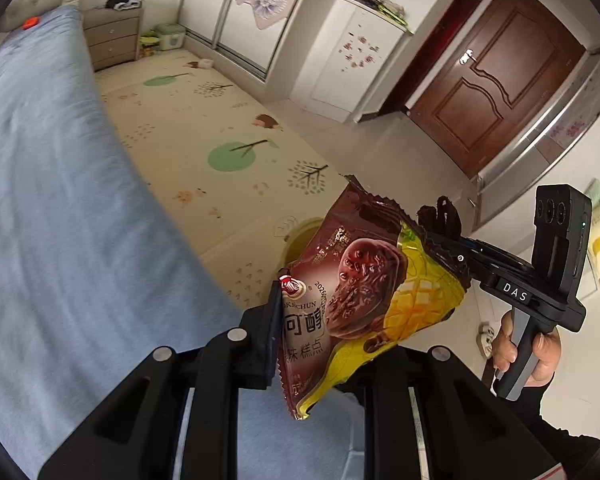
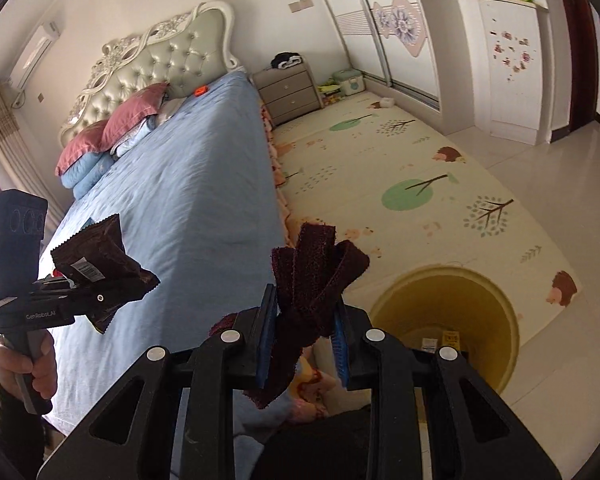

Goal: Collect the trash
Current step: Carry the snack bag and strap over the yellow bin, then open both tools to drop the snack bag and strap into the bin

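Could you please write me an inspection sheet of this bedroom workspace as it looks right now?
Surface: patterned play mat on a tiled floor, beside a bed with a blue cover.
Job's things: brown and yellow snack wrapper; folded dark red cloth strip; yellow bin on the mat, open, something small inside.
Clutter: orange item on the bed; small items by the wardrobe.
Grippers: left claw shut on the wrapper; right claw shut on the cloth strip, close to the bin.
Cables: nothing seen.
Surroundings: grey drawer unit, sliding wardrobe, brown door, pillows.
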Tool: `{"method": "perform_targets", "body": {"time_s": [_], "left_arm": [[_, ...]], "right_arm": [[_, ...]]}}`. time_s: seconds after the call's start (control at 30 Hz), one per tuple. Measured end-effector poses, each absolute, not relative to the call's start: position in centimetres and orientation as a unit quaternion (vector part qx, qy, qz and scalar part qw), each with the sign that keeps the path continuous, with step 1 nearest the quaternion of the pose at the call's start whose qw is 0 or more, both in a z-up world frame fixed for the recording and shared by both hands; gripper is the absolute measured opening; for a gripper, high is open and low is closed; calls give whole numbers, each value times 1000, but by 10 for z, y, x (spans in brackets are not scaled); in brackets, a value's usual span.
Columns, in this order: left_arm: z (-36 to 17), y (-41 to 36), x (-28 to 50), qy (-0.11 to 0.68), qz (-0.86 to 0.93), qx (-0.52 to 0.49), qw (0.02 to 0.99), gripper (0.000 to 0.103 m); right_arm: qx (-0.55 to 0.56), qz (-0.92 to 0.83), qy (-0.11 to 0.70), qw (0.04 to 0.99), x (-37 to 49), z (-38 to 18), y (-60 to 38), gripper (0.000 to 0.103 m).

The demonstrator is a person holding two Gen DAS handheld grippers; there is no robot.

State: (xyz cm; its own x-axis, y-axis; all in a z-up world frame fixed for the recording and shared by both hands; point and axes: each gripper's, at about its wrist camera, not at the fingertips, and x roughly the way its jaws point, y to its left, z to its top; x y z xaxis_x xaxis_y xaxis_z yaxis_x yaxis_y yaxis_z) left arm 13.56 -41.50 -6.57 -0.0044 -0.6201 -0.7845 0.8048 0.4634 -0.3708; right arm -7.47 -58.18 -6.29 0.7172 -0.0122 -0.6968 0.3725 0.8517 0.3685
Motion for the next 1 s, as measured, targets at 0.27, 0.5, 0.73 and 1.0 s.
{"method": "perform_targets", "body": {"time_s": [0.27, 0.5, 0.73, 1.0], "left_arm": [[-120, -528, 95, 533, -552, 136, 627, 19], [-159, -597, 78, 562, -551, 163, 595, 19], [-190, -626, 80, 585, -538, 184, 579, 20], [-212, -629, 89, 586, -483, 217, 613, 98]], "right_arm": [[281, -186, 379, 862, -146, -100, -650, 25], [292, -203, 397, 846, -161, -134, -678, 25], [283, -197, 413, 843, -144, -154, -691, 27], [259, -213, 454, 825, -148, -182, -692, 74]]}}
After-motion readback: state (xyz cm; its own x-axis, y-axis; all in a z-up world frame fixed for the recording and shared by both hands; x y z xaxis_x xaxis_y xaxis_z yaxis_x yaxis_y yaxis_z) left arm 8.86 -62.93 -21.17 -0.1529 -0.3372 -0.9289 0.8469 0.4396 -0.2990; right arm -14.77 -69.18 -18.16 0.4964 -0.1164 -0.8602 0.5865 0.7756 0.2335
